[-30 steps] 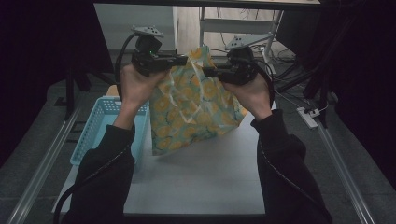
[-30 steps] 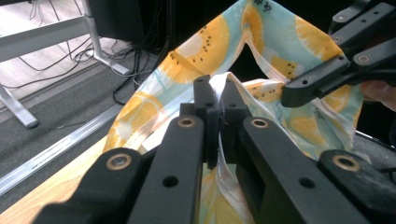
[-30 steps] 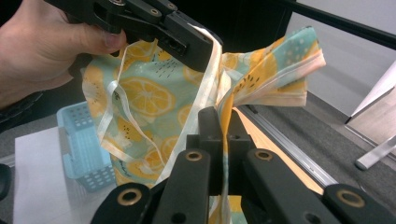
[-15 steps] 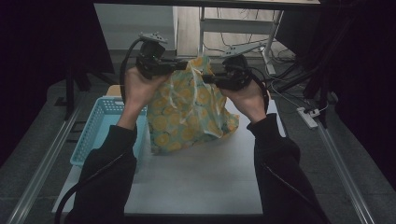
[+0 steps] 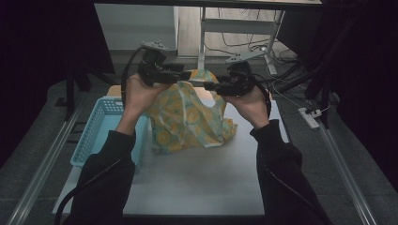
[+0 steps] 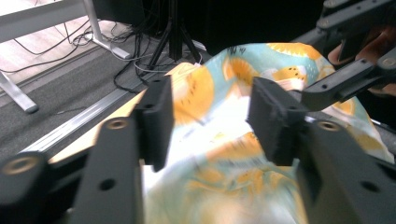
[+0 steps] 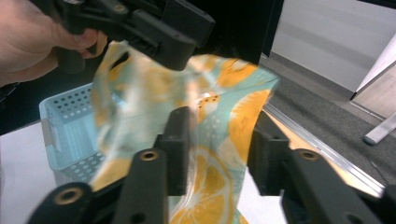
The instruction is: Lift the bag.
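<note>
Both jaws just opened, so left gripper (image 5: pixel 187 78) and right gripper (image 5: pixel 211 86) have let go of the bag (image 5: pixel 190 117), slumped mid-table right of basket (image 5: pixel 101 131): back out level, don't snag it.

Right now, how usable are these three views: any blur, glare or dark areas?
High view: dim, dark at the edges, the bag and table readable. Left gripper view: bag overexposed and smeared low down, jaws sharp. Right gripper view: bag blurred at left, basket clear.
</note>
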